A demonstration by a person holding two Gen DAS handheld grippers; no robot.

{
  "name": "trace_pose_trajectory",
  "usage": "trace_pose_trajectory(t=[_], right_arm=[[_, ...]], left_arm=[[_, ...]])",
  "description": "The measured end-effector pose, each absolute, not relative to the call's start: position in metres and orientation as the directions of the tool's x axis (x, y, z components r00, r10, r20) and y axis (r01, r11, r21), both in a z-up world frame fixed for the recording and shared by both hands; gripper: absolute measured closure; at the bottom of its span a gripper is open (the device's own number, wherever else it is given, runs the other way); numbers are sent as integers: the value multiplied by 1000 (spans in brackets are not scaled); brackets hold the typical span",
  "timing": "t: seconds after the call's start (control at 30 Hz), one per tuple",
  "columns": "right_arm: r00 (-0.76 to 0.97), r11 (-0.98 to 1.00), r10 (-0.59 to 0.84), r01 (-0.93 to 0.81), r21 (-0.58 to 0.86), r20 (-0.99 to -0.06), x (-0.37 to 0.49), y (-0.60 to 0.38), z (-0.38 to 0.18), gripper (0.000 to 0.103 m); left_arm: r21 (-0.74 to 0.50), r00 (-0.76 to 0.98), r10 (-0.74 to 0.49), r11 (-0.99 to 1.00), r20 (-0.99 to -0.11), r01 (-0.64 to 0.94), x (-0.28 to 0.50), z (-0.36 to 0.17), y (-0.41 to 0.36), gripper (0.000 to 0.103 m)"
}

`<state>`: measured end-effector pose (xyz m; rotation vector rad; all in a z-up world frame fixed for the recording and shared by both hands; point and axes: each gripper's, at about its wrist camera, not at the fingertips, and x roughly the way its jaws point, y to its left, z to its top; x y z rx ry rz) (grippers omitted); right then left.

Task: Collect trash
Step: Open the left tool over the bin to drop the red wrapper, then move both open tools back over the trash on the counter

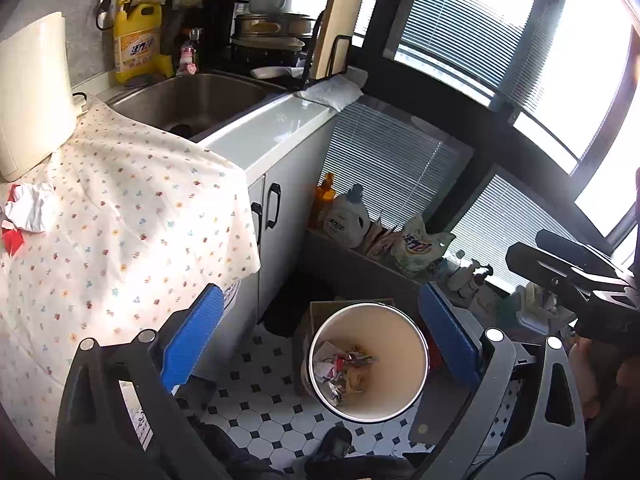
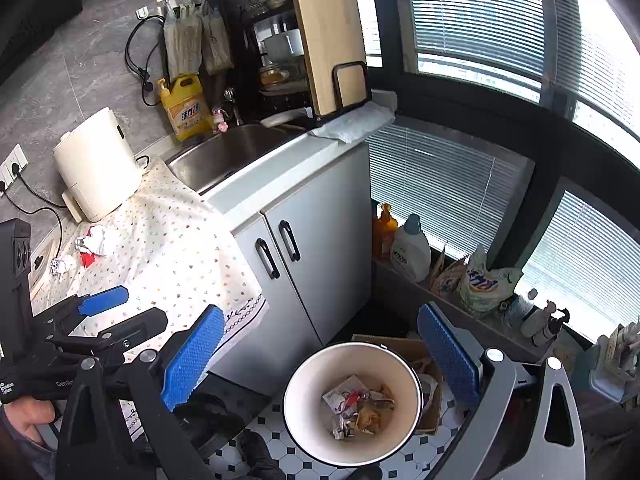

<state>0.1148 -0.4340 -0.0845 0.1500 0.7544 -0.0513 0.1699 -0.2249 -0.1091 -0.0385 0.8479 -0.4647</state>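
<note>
Left tongs (image 1: 320, 344) and right tongs (image 2: 320, 356): both standing spread and empty above the white bin (image 2: 304, 376), which is sitting on the tiled floor (image 2: 404, 464) holding crumpled trash (image 2: 356, 404). More crumpled paper (image 2: 94, 242) is lying near the table's (image 2: 168, 240) back-left corner.

bright daylight via blinds (image 1: 472, 28) | window glare | fisheye-warped, dark corners
</note>
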Motion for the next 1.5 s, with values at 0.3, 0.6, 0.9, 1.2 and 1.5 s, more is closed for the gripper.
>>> trace_pose_trajectory(t=[0.3,0.6,0.9,1.2,1.5], right_arm=[[780,994,68,-2,106,-622,139,-364,-60,8],[804,985,169,-128,112,-570,157,-283,-46,8],[761,955,295,-260,145,-578,179,-204,-54,8],[727,933,352,-323,159,-589,208,-131,-60,8],[680,919,378,-360,164,-628,236,-66,-75,9]], left_arm=[[-164,689,-305,951,-657,263,171,-73,-149,6],[-145,787,-137,988,-602,62,165,-52,-63,6],[-117,821,7,989,-572,-90,154,-47,26,6],[-149,830,36,979,-556,-142,159,-52,112,6],[-192,830,11,971,-558,-143,184,-62,191,6]])
